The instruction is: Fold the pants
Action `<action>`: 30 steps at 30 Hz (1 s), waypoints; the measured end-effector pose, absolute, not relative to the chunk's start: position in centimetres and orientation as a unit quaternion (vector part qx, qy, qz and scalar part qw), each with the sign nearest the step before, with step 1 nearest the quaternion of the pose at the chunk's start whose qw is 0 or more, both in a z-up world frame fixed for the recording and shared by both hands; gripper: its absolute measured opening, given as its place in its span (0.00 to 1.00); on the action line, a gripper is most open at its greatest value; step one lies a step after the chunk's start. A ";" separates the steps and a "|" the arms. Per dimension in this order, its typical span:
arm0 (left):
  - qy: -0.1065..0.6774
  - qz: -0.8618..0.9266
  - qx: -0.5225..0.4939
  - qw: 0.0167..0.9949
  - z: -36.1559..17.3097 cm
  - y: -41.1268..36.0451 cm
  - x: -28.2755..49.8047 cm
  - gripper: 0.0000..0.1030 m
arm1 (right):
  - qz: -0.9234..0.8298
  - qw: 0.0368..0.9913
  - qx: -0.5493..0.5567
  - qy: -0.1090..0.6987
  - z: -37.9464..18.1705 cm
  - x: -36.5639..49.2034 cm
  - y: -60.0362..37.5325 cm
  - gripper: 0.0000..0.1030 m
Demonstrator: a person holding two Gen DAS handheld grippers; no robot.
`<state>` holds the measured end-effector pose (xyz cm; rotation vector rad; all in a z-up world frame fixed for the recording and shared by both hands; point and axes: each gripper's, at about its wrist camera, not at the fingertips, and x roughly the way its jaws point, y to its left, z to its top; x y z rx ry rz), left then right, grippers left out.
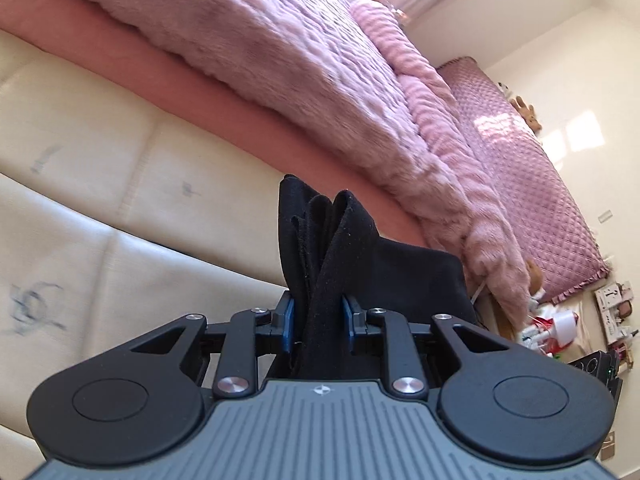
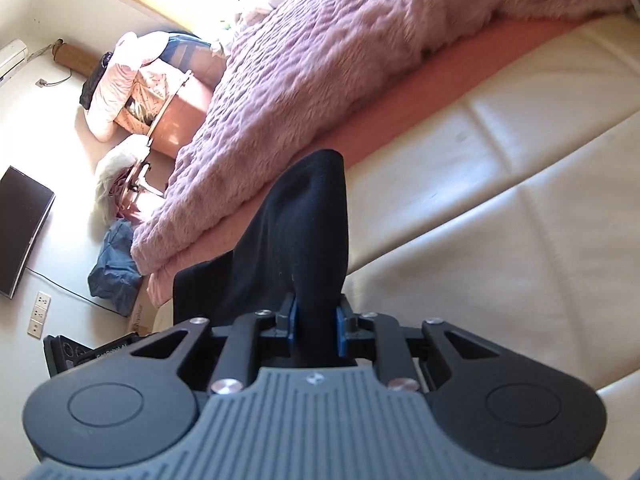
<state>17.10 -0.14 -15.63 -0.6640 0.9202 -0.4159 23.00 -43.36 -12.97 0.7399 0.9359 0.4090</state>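
Note:
The black pants point(image 1: 344, 248) are held up off the cream leather surface point(image 1: 120, 184). My left gripper point(image 1: 319, 316) is shut on a bunched, layered edge of the pants, which sticks up past the blue pads. My right gripper point(image 2: 316, 322) is shut on another part of the black pants point(image 2: 296, 232); a fold rises above the pads and the cloth hangs to the left. The rest of the pants is hidden behind the grippers.
A pink fluffy blanket point(image 1: 280, 60) over a salmon sheet lies on the bed beyond the cream surface. A quilted pink cover point(image 1: 532, 184) and clutter on the floor point(image 1: 560, 320) lie to the right. In the right wrist view a monitor point(image 2: 22, 228), blue bag point(image 2: 114, 268) and chair point(image 2: 160, 120) stand left.

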 end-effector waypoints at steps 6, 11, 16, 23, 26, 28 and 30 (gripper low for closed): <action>0.446 -0.221 -0.304 0.812 -15.8 -5.8 17.4 0.25 | 0.170 0.822 0.325 0.436 -11.5 22.3 -48.9 0.14; 0.465 -0.237 -0.288 0.803 -16.7 -10.7 17.8 0.25 | 0.142 0.827 0.321 0.440 -11.9 22.1 -54.0 0.14; 0.496 -0.239 -0.292 0.782 -18.9 -14.3 18.9 0.25 | 0.116 0.830 0.316 0.445 -13.4 22.7 -57.9 0.14; 0.518 -0.240 -0.277 0.773 -21.2 -17.3 20.4 0.25 | 0.088 0.827 0.310 0.460 -16.2 24.3 -61.2 0.14; 0.528 -0.233 -0.268 0.771 -22.3 -17.6 20.9 0.26 | 0.079 0.827 0.310 0.462 -17.8 24.6 -62.1 0.14; 0.533 -0.232 -0.264 0.770 -22.8 -17.4 21.1 0.29 | 0.073 0.828 0.311 0.461 -18.8 24.7 -62.6 0.14; 0.537 -0.232 -0.258 0.769 -22.9 -17.3 21.2 0.36 | 0.067 0.829 0.312 0.460 -19.5 24.7 -62.5 0.18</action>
